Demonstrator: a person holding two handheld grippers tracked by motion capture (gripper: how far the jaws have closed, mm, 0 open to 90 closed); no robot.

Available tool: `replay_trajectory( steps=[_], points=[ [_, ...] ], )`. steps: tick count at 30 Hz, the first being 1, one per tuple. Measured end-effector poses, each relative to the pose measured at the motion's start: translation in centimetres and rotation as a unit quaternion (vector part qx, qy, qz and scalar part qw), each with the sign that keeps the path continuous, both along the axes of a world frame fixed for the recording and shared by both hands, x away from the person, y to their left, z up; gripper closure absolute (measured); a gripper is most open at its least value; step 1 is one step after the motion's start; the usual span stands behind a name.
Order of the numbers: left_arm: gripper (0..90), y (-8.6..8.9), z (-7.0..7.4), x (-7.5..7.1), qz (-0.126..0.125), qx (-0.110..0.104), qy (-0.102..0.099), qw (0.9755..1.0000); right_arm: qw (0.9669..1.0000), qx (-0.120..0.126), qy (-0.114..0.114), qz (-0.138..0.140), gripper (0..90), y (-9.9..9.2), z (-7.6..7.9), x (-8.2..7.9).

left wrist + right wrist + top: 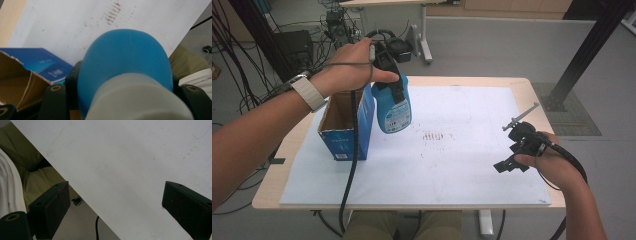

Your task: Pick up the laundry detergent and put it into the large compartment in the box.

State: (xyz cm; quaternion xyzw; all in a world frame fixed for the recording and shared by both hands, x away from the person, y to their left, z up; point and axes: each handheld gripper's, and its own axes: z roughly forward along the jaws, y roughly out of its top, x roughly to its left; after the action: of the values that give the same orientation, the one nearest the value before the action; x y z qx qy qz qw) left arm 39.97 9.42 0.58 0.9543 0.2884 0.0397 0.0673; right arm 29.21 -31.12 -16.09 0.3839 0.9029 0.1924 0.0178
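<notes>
High view first, working from the left: the open blue cardboard box (pixel 346 127) sits at the left edge of the white sheet (pixel 452 165) covering the table (pixel 522 82), top flaps up, and nothing I can make out inside it. Just beside it, the left claw (pixel 388 70) has the blue bottle (pixel 393 107) pinched by its upper part and hanging in the air, bottom clear of the sheet, close against the box's right wall. Left gripper view backs that up: the blue bottle (pixel 125 62) bulges between the black jaws, its pale neck nearest the lens, with the box (pixel 30 72) off to one side below. Whether it's heading in or coming out I can't say; my read is the job is midway, with the bottle lifted and not yet set down anywhere. Over on the right, the right claw (pixel 514 150) hovers near the table's edge, and in the right gripper view its jaws are spread wide with nothing between them, waiting its turn.
</notes>
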Motion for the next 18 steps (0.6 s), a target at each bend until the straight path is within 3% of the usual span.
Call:
replay_trajectory(
  steps=[8, 14, 15, 18],
  points=[
    [39.1, 0.6, 0.7, 0.1, 0.022, -0.001, 0.004, 0.9998, 1.0000, 0.001, -0.006, 0.005, 8.0, 0.3, 0.4, 0.0],
    [39.1, 1.0, 1.1, 0.1, 0.041, -0.007, 0.009, 0.9991, 1.0000, 0.000, 0.000, -0.008, 8.0, 0.8, 0.8, -0.2],
    [39.1, 1.1, 1.2, 0.1, 0.043, -0.007, 0.010, 0.9990, 0.9999, 0.001, -0.010, 0.008, 8.0, 0.6, 0.6, -0.1],
    [39.1, 1.3, 1.5, -0.1, 0.048, -0.011, 0.005, 0.9988, 1.0000, 0.000, -0.001, -0.007, 8.0, 0.8, 0.8, -0.2]
  ],
)
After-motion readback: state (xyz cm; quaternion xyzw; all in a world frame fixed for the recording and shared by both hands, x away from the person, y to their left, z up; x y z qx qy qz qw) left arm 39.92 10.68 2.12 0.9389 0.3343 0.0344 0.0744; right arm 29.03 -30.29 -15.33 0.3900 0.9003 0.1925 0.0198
